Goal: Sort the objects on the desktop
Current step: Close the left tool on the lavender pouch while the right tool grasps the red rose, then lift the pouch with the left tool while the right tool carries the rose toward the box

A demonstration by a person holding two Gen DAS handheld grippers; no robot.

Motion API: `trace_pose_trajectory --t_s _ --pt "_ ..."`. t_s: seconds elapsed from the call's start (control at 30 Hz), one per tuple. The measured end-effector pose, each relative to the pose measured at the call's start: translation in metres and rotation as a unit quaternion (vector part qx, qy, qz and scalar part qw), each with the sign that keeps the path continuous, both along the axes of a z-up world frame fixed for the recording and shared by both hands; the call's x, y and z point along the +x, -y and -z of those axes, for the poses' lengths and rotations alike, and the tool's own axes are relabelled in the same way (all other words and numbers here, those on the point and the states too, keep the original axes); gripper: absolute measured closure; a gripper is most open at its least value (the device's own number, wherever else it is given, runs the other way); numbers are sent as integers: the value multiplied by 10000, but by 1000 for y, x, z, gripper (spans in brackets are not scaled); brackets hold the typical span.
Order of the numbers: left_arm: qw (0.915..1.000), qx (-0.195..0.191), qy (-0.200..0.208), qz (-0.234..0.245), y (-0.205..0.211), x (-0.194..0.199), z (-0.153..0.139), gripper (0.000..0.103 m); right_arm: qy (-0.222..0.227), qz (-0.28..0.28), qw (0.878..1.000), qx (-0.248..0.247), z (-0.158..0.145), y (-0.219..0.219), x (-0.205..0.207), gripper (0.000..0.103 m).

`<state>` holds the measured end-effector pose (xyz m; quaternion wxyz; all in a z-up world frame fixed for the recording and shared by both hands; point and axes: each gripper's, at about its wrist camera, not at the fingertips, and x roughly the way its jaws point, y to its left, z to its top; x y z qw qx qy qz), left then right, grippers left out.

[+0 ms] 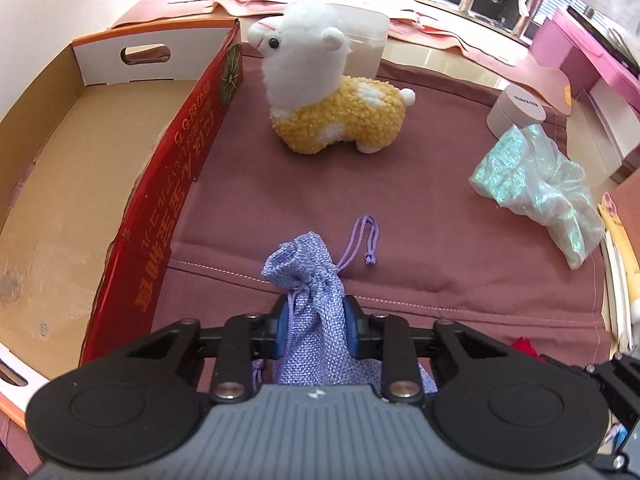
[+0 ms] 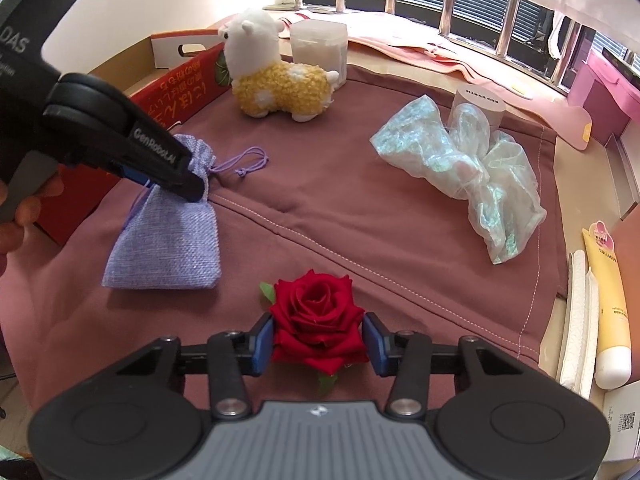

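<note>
A lavender woven drawstring pouch (image 1: 312, 280) lies on the mauve cloth (image 1: 400, 220) beside the open cardboard box (image 1: 80, 160). My left gripper (image 1: 318, 326) is shut on the pouch near its gathered neck, with the fabric bunched between the blue pads. The right wrist view shows the same left gripper (image 2: 188, 188) coming down from the upper left onto the pouch (image 2: 168, 248). A red rose head (image 2: 318, 320) rests on the cloth at the near edge. My right gripper (image 2: 319, 342) is shut on it, the blue pads against its outer petals on both sides.
A white-and-yellow alpaca plush (image 2: 276, 80) stands at the back by the box's red wall (image 2: 176, 80). An iridescent organza bag (image 2: 460, 160) lies to the right, with a pink cylinder (image 2: 480, 104) behind it. A translucent tub (image 2: 320, 48) is at the back and a yellow tube (image 2: 608, 300) at the right edge.
</note>
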<state>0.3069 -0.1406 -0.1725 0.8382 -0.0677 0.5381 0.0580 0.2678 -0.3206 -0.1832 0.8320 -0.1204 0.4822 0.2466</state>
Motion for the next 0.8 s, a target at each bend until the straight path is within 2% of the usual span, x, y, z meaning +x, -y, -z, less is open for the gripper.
trace_pose_trajectory --t_s 0.07,0.2,0.53,0.8 --pt "9999 32 67 126 1 -3 -1 79 -15 -1 10000 -9 0 -1 0 59" --pt "9978 357 200 524 8 -13 -1 79 -53 15 10000 8 -1 -1 0 59" --pt "9950 569 262 778 14 -24 -1 81 -19 18 10000 8 -2 0 -2 61" --pt "9946 582 348 790 14 -30 -3 84 10 28 10000 43 -5 2 -3 63"
